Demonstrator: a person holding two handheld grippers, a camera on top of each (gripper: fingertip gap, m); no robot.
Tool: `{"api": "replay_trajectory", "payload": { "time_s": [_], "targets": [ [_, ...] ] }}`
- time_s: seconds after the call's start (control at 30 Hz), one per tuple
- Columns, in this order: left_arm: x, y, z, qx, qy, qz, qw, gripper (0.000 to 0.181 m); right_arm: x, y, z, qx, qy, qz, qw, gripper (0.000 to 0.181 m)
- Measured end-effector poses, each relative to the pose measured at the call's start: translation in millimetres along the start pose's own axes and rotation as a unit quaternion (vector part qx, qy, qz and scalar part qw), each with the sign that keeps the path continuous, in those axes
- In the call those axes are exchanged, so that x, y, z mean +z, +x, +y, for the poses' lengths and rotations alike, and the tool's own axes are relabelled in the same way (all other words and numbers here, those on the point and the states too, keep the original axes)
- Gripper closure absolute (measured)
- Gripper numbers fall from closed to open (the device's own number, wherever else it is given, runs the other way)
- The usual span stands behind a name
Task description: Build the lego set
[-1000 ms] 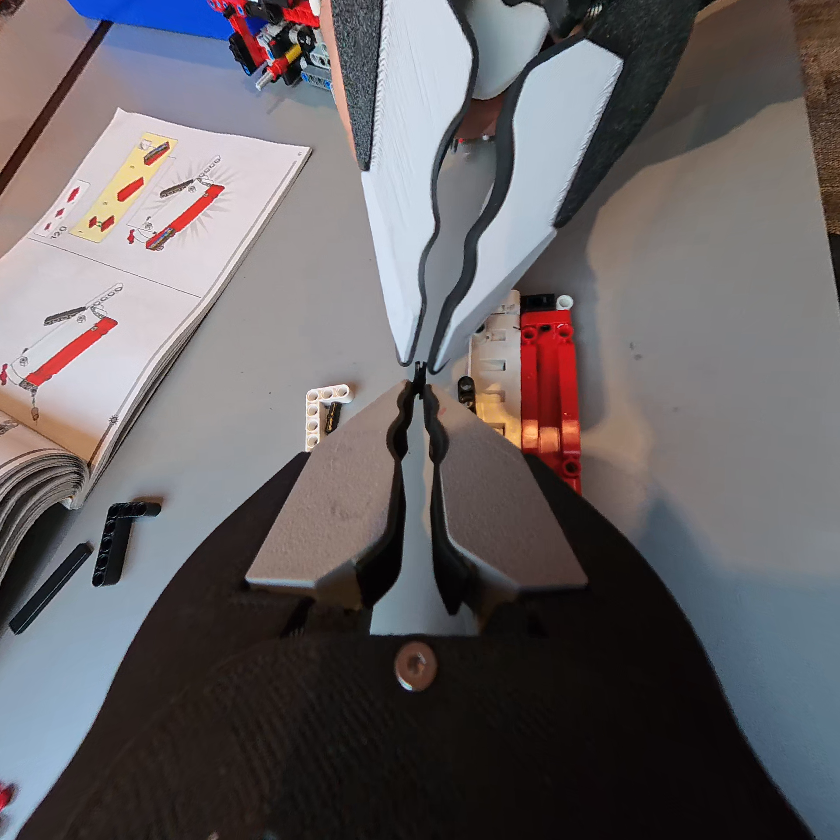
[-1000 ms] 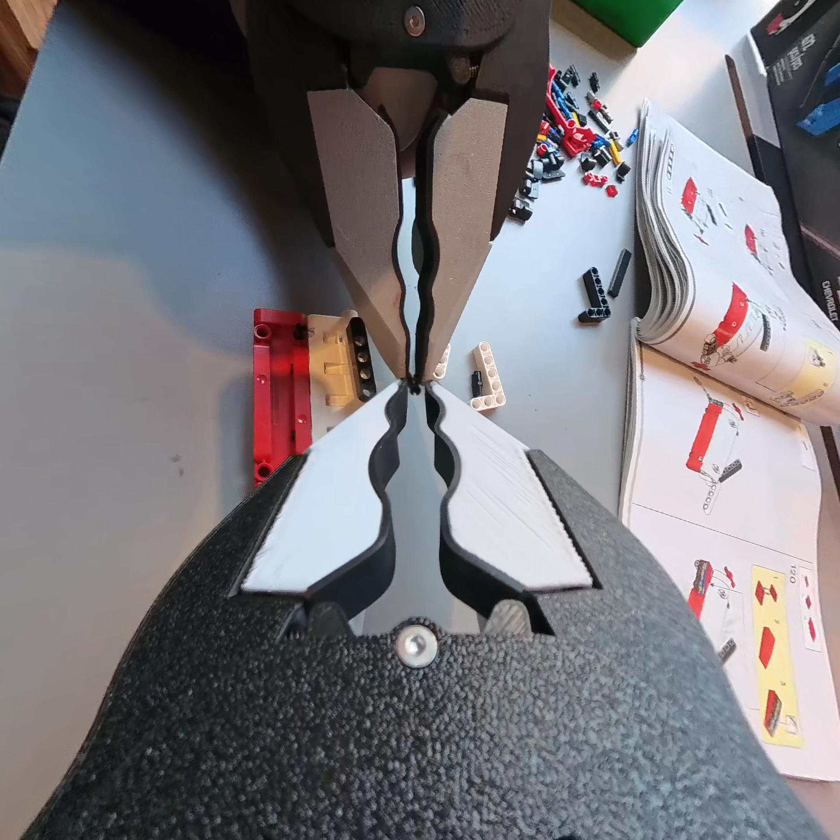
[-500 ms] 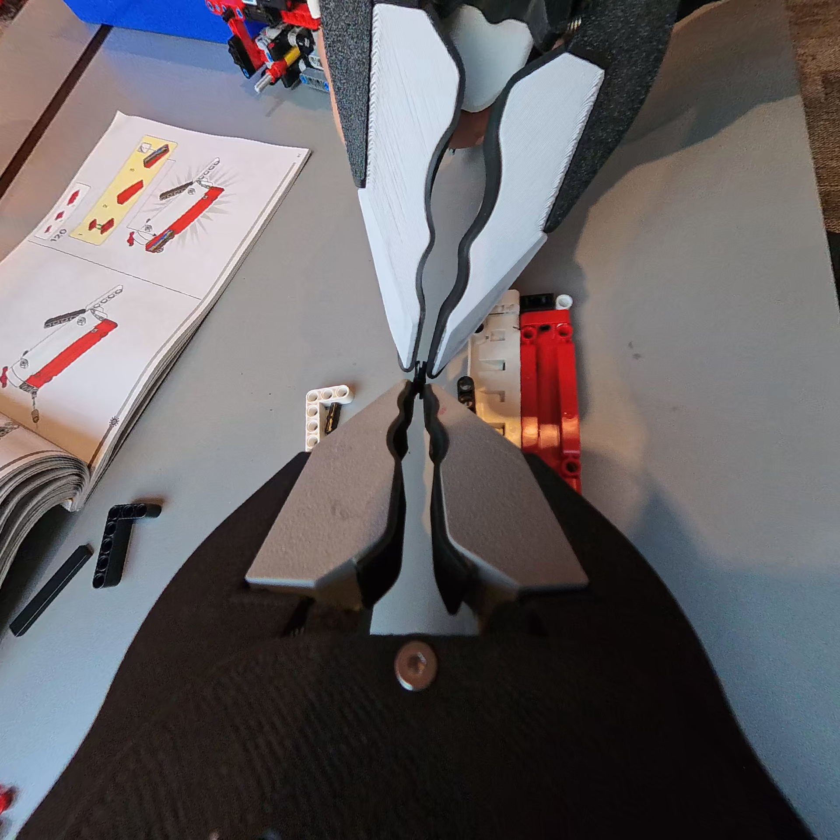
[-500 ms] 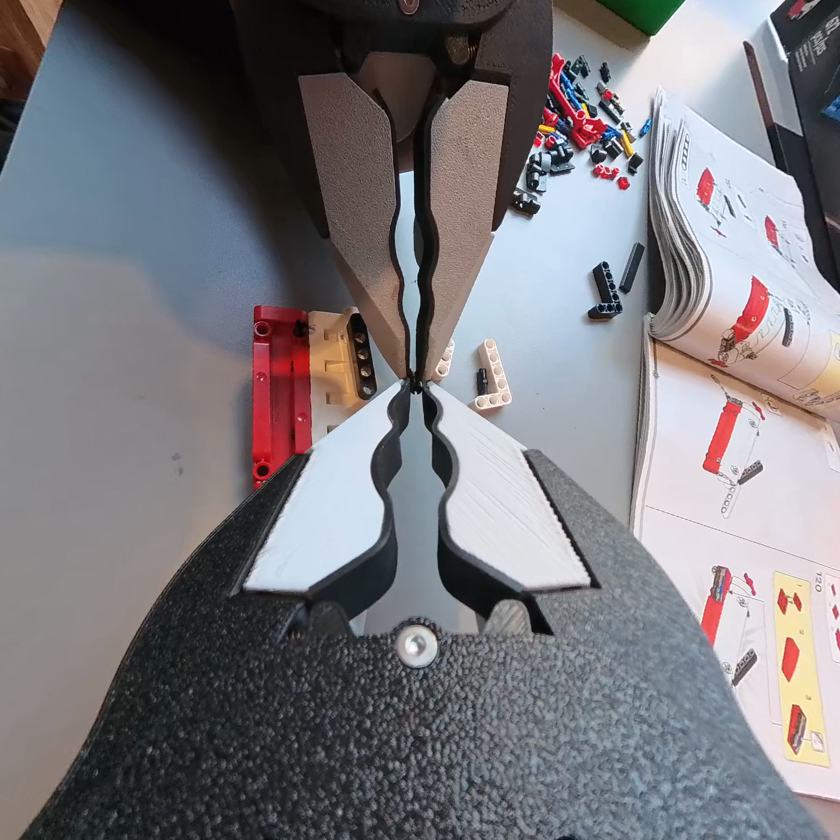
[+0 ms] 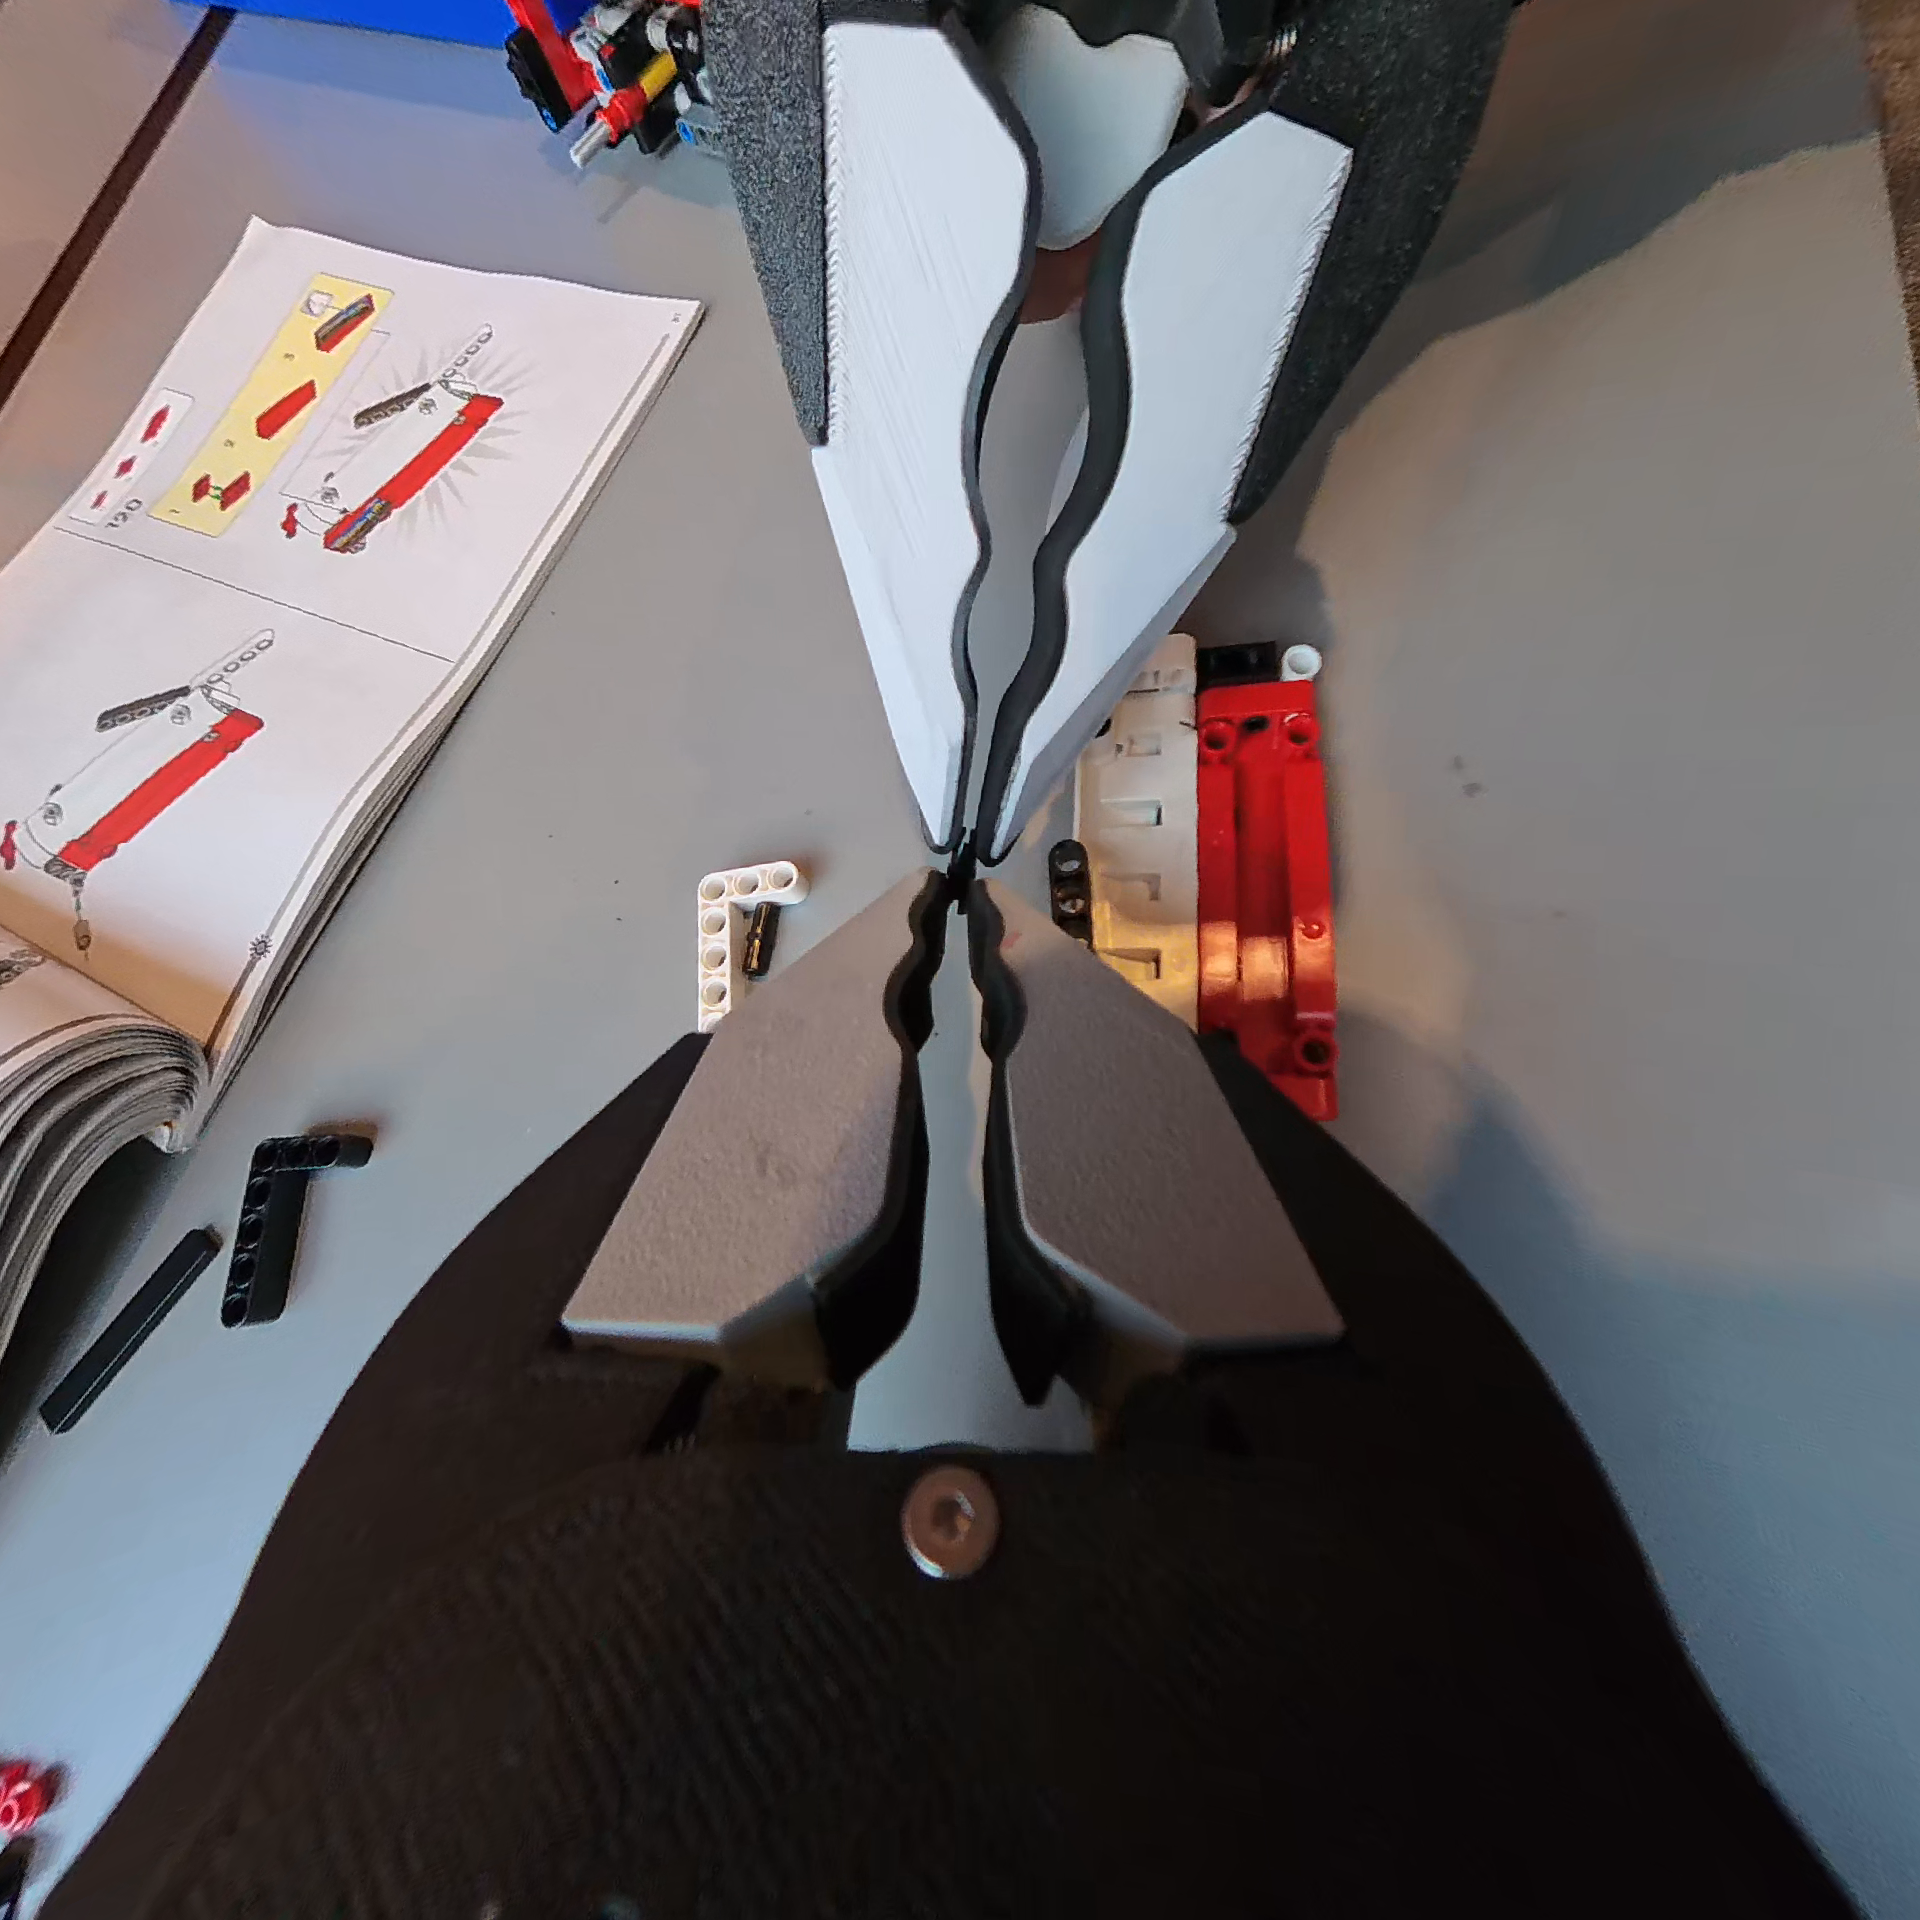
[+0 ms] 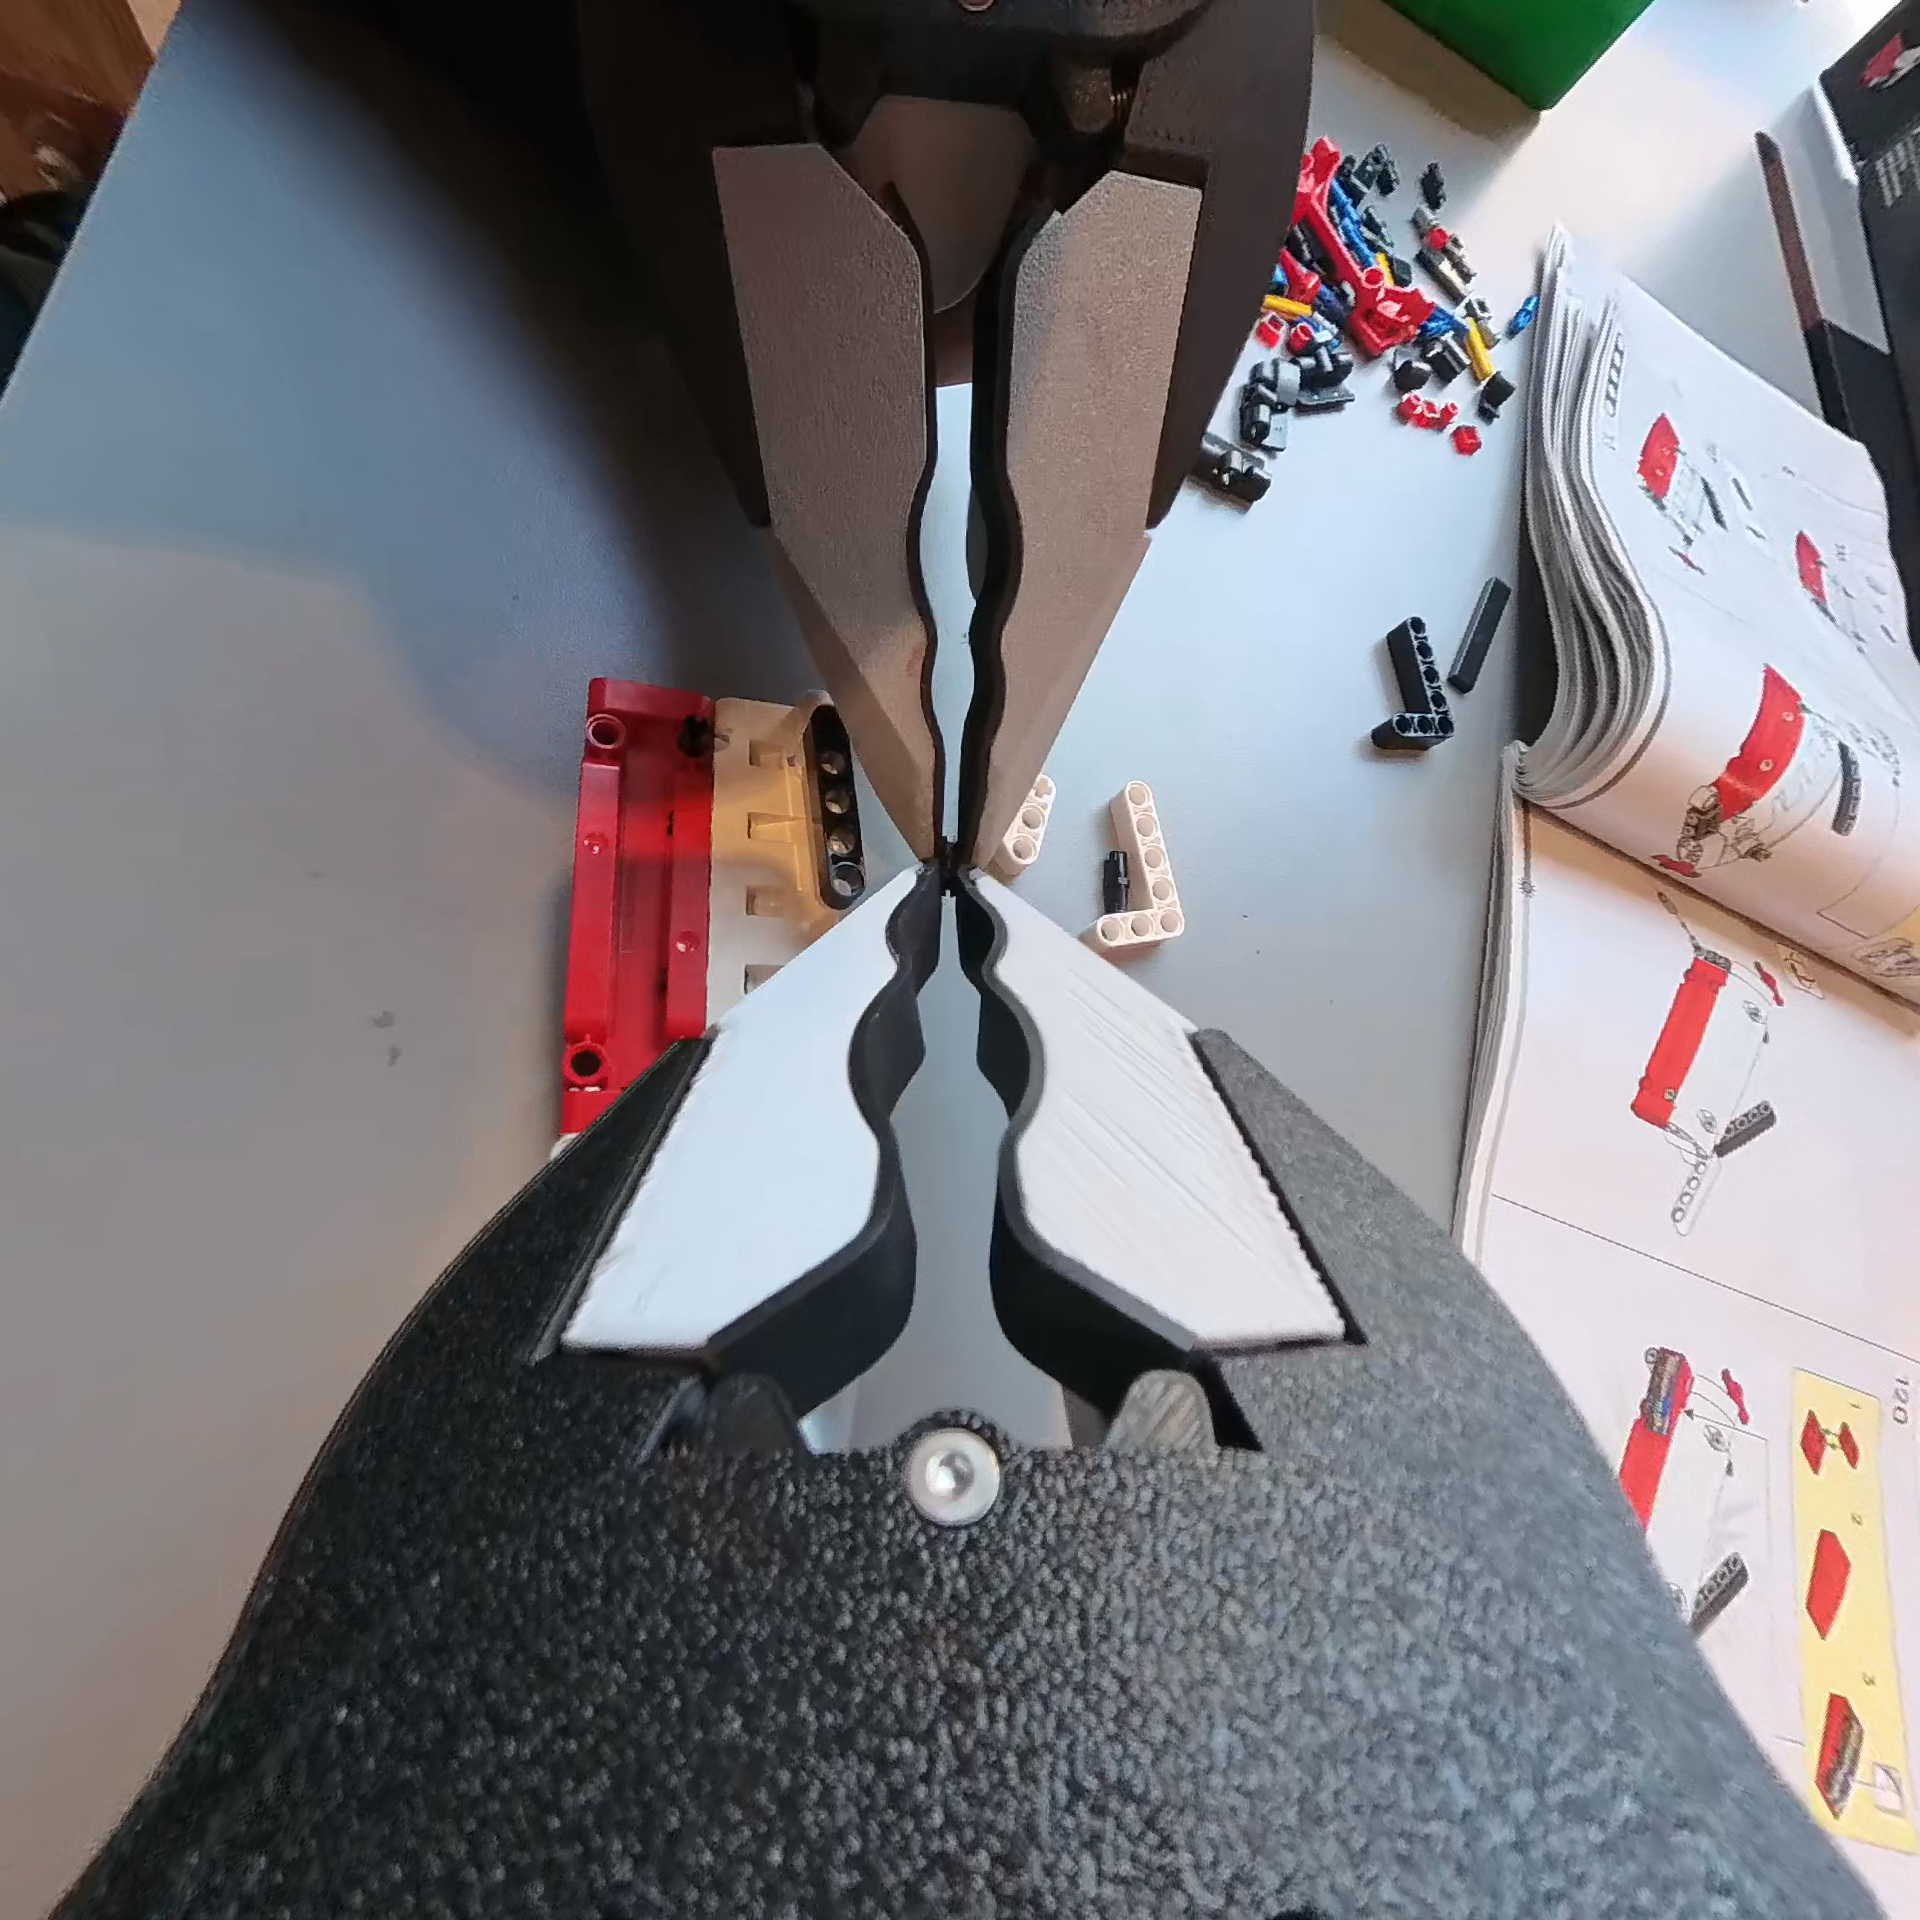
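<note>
My left gripper (image 5: 956, 896), with grey fingers, and my right gripper (image 6: 945, 885), with white fingers, meet tip to tip above the grey table. Both are shut on a tiny black piece (image 5: 964, 862) pinched between their tips; it also shows in the right wrist view (image 6: 948, 860). The right gripper (image 5: 971, 840) comes in from the top of the left wrist view, and the left gripper (image 6: 951, 844) from the top of the right wrist view. Below the tips lies a red and white panel assembly (image 5: 1257, 883) (image 6: 644, 894). A white L-shaped beam (image 5: 727, 935) (image 6: 1143, 873) lies nearby with a black pin (image 5: 762, 935) beside it.
An open instruction booklet (image 5: 312, 623) (image 6: 1714, 935) lies to one side. A black L-shaped beam (image 5: 275, 1226) and a black straight beam (image 5: 130, 1330) lie near it. A pile of loose pieces (image 6: 1371, 301), a green box (image 6: 1527, 42) and a partly built model (image 5: 613, 73) stand farther off. My left and right fingertips are right by each other. The black L-shaped beam (image 5: 275, 1226) is about 15 cm from both grippers' fingertips. Look for it in the right wrist view (image 6: 1416, 683) too.
Both grippers stay tip to tip on the tiny black piece. The right gripper has turned and tilted slightly. The left gripper has barely moved.
</note>
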State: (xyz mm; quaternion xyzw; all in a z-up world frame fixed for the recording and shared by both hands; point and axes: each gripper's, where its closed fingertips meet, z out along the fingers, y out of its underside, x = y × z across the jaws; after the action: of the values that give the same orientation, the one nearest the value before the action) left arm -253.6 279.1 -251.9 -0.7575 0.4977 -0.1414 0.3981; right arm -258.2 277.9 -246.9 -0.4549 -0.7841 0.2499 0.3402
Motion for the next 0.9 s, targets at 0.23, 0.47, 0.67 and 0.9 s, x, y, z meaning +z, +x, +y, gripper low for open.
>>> {"api": "replay_trajectory", "payload": {
  "time_s": [0.23,0.47,0.67,0.9],
  "targets": [
    [2,0,2,-0.005,-0.003,0.003,1.0,0.181,1,0,2,0.006,0.0,-0.012,1.0,0.178],
    [2,0,3,-0.005,-0.007,0.005,1.0,0.181,3,-1,3,-0.001,-0.006,-0.022,1.0,0.179],
    [1,-3,5,-0.011,-0.003,0.006,1.0,0.181,5,1,2,0.002,0.0,-0.011,1.0,0.178],
    [-17,-29,-18,-0.113,0.099,0.001,0.989,0.181,-19,32,-19,0.11,0.079,0.063,0.989,0.177]
  ]
}}
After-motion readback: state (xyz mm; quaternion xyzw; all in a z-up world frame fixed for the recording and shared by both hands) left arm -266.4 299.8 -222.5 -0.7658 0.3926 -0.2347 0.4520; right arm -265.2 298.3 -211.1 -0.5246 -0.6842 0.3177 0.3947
